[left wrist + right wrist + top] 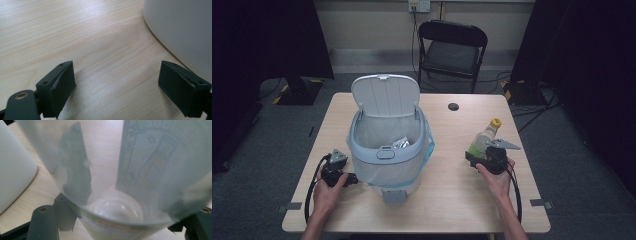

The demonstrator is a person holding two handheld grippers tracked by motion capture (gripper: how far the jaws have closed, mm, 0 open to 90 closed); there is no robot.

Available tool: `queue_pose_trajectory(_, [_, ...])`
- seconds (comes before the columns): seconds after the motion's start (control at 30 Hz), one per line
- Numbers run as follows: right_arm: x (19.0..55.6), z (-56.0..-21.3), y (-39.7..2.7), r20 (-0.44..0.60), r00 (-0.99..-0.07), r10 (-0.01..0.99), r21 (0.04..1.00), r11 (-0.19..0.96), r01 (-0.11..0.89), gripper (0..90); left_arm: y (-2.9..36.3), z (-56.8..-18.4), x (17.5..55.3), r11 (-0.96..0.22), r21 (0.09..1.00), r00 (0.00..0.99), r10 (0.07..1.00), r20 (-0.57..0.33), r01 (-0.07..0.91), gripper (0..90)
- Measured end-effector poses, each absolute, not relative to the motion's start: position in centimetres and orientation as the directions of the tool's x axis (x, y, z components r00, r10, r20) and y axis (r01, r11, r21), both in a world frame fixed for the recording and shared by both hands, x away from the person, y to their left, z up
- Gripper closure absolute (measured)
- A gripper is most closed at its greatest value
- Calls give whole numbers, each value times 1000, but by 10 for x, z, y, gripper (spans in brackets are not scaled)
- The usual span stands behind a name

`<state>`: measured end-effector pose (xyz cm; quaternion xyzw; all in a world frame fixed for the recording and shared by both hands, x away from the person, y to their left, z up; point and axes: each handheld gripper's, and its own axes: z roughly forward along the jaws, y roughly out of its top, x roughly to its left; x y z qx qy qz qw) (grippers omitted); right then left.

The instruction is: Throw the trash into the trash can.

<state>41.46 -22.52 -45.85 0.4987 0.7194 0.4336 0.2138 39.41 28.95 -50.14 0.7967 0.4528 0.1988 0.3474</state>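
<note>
A clear plastic bottle (483,141) with a yellow cap and a green label hangs tilted above the table's right side, my right gripper (480,153) shut on its lower body. In the right gripper view the bottle (147,165) sits base-first between the jaws, and the left jaw shows through its wall around my right gripper (125,175). A grey-white bin (387,167) stands mid-table with its lid (385,95) up and a shiny wrapper (401,143) inside its liner. My left gripper (342,169) rests open on the table just left of the bin. My left gripper (117,82) has only bare wood between its jaws, with the bin wall (182,27) to its right.
The wooden table (452,200) has a cable hole (453,106) behind the bottle. A black folding chair (452,47) stands beyond the far edge. The bin's side (12,170) lies to the left in the right gripper view. Bare wood lies between bin and bottle.
</note>
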Motion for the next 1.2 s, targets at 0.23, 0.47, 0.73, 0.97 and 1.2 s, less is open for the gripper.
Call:
queue_pose_trajectory(0.23, [410, -449, -223, 141, -438, 888, 846, 122, 520, 272, 289, -501, 394, -348, 734, 511, 860, 2, 583, 132])
queue_pose_trajectory(0.47, [406, -440, -221, 143, -454, 880, 856, 120, 502, 272, 289, -501, 394, -349, 734, 510, 860, 3, 583, 132])
queue_pose_trajectory(0.73, [400, -428, -220, 156, -475, 866, 870, 108, 482, 272, 289, -502, 394, -348, 734, 510, 860, 3, 583, 132])
queue_pose_trajectory(0.97, [396, -420, -217, 161, -493, 855, 880, 101, 463, 273, 289, -502, 394, -348, 734, 510, 860, 3, 583, 132])
queue_pose_trajectory(1.2, [391, -409, -214, 159, -512, 844, 893, 98, 440, 272, 289, -501, 394, -349, 734, 510, 860, 3, 583, 132])
